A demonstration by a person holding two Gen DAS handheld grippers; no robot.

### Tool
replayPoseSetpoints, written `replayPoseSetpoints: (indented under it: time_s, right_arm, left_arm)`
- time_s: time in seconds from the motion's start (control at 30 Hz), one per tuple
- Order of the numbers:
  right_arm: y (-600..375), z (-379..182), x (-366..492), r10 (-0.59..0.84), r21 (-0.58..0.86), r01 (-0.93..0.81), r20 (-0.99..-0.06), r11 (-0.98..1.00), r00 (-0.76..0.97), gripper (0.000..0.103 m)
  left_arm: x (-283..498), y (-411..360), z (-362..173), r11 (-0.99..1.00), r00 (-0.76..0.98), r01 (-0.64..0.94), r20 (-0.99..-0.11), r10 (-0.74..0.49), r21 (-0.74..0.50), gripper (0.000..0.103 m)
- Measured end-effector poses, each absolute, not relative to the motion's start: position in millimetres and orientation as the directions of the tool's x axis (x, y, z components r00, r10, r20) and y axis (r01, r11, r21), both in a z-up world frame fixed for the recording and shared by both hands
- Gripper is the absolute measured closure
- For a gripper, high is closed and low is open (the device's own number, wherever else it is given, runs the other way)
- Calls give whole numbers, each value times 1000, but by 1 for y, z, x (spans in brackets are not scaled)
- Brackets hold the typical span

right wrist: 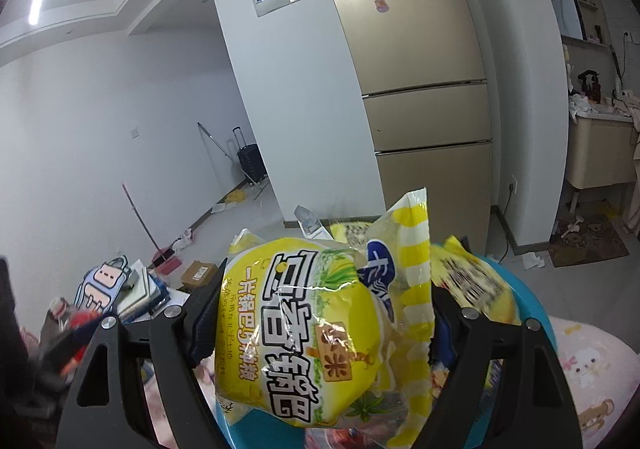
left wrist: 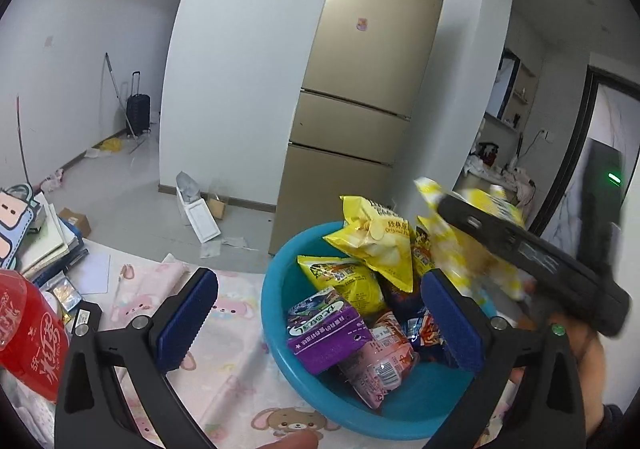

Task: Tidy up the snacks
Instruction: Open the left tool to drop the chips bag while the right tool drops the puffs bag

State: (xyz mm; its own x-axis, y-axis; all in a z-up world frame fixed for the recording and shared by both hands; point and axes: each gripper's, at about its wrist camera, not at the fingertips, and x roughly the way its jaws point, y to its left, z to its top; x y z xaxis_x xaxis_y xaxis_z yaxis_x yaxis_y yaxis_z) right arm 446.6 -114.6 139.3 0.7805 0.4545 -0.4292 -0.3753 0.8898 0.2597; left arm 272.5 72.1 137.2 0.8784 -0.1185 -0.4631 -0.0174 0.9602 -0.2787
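A blue plastic basin (left wrist: 276,313) on the pink cartoon tablecloth holds several snack packs: a yellow chip bag (left wrist: 380,241), a purple carton (left wrist: 324,333), a pink pack (left wrist: 380,365). My left gripper (left wrist: 320,325) is open and empty, its blue pads on either side of the basin's near rim. My right gripper (right wrist: 320,329) is shut on a yellow striped snack bag (right wrist: 316,333) and holds it above the basin (right wrist: 536,313). In the left wrist view this bag (left wrist: 468,249) shows blurred at the basin's right, under the right gripper's black body.
A red bottle label (left wrist: 28,333) stands at the left edge. A stack of books and a cartoon card (left wrist: 36,233) lie at the table's far left. A gold fridge (left wrist: 360,89) stands behind the table. Boxes litter the floor.
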Motion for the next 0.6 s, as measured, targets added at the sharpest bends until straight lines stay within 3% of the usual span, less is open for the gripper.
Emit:
replayPoseSetpoints:
  time_s: [0.2, 0.43, 0.47, 0.53, 0.6]
  right_arm:
    - [-72, 124, 486, 448, 299, -338, -504, 893, 738, 22]
    - [-43, 84, 513, 408, 315, -266, -595, 911, 692, 21]
    - [-40, 81, 514, 396, 295, -267, -606, 917, 690, 18]
    - [-33, 75, 515, 382, 254, -286, -631, 924, 676, 1]
    - [-33, 73, 513, 345, 220, -267, -650, 938, 678, 0]
  left_arm:
    - [268, 94, 139, 927, 885, -27, -440, -153, -375, 0]
    - [270, 98, 139, 921, 881, -35, -447, -154, -387, 0]
    - [269, 98, 139, 921, 882, -36, -446, -153, -387, 0]
    - [269, 99, 139, 916, 881, -35, -445, -161, -400, 0]
    - [269, 102, 139, 904, 880, -20, -438, -187, -427, 0]
